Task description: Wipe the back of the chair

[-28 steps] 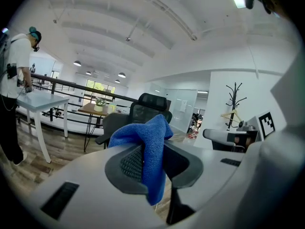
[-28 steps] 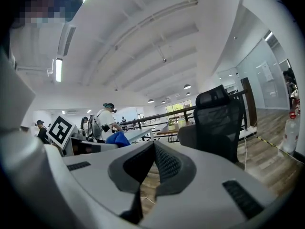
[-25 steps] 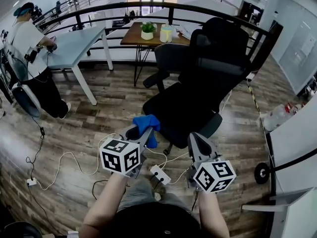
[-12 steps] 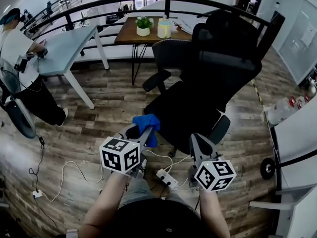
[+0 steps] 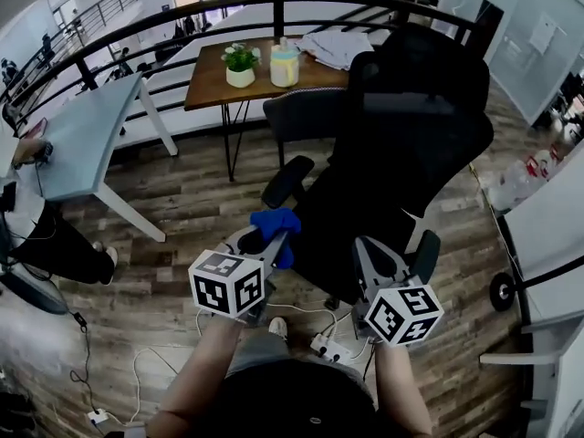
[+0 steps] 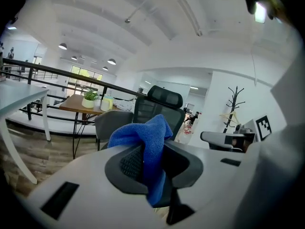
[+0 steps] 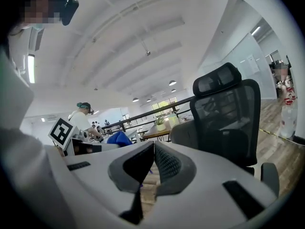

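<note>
Clamping a blue cloth [image 6: 151, 136], the left gripper [image 5: 266, 243] has its jaws closed on the fabric, which bunches above the pads and hangs below them. The right gripper [image 7: 153, 148], level with it and apart to its right, has its jaws pressed together with nothing between them. Both are held low in front of the person. Directly ahead of the two grippers stands the black chair [image 5: 411, 144], clear of both. Its mesh back and headrest rise ahead of and above the right gripper, its seat lies just beyond the cloth, and one armrest [image 5: 286, 181] projects ahead of the left gripper. Beyond it sits a grey chair [image 5: 306, 112]. Farther ahead is a wooden table [image 5: 214, 85] carrying a potted plant [image 5: 241, 62] and a pale container [image 5: 284, 65]. A white desk [image 5: 78, 140] stands ahead and well to the left of the left gripper. A black railing [image 5: 182, 16] runs behind the tables. On the wood floor beneath the right gripper lies a power strip [image 5: 330, 347] with white cable.
</note>
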A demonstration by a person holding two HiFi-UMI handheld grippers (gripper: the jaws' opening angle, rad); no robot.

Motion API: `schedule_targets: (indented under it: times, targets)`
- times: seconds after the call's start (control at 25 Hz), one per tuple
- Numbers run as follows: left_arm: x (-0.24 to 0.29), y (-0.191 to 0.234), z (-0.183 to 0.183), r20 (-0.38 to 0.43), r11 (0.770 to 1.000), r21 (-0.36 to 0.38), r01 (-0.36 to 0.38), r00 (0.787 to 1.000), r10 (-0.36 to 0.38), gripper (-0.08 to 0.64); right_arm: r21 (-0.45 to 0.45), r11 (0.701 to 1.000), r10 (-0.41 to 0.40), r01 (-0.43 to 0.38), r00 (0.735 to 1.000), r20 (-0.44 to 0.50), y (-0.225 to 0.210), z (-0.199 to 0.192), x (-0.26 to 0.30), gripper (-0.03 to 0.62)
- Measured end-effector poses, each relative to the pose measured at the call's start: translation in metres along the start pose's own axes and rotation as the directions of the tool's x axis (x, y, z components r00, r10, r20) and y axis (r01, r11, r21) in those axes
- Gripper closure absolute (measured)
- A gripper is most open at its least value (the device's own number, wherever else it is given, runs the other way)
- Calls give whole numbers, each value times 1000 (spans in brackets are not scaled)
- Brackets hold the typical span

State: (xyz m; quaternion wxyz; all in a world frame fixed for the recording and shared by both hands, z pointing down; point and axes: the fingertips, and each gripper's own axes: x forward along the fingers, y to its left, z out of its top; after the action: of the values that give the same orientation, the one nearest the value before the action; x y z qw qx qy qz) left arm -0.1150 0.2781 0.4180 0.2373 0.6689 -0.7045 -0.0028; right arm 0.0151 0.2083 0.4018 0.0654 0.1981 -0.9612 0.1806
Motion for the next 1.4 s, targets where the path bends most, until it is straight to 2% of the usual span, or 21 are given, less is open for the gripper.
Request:
schedule_targets:
  times: [0.24,0.4,0.64,0.88,1.04,1.4]
  targets:
    - [31,37,8,-47,998,46,51,998,-49,474,36,999,-40,40,999,-13,4,-4,45,565]
    - [49,46,14,-64,995,43,95,994,-92,474,34,995,-96,96,995,-11,-8,0,56,565]
    - [73,45,10,-106,988,26,153,983,-149,474,62,983,-173,174,985,-10,-32,1,55,565]
    - [105,45,17,-124,982,31,185,976,-180,474,100,973,-212,210,977,12,-57,3,64,565]
    - [142,39,36,-125,975,48,217,970,-210,474,98,967,-240,235,970,35,-87,21,73,565]
    - [241,5,99,-109,948,117,296,953,-284,474,90,954,-297,287,946,130,-178,93,94,565]
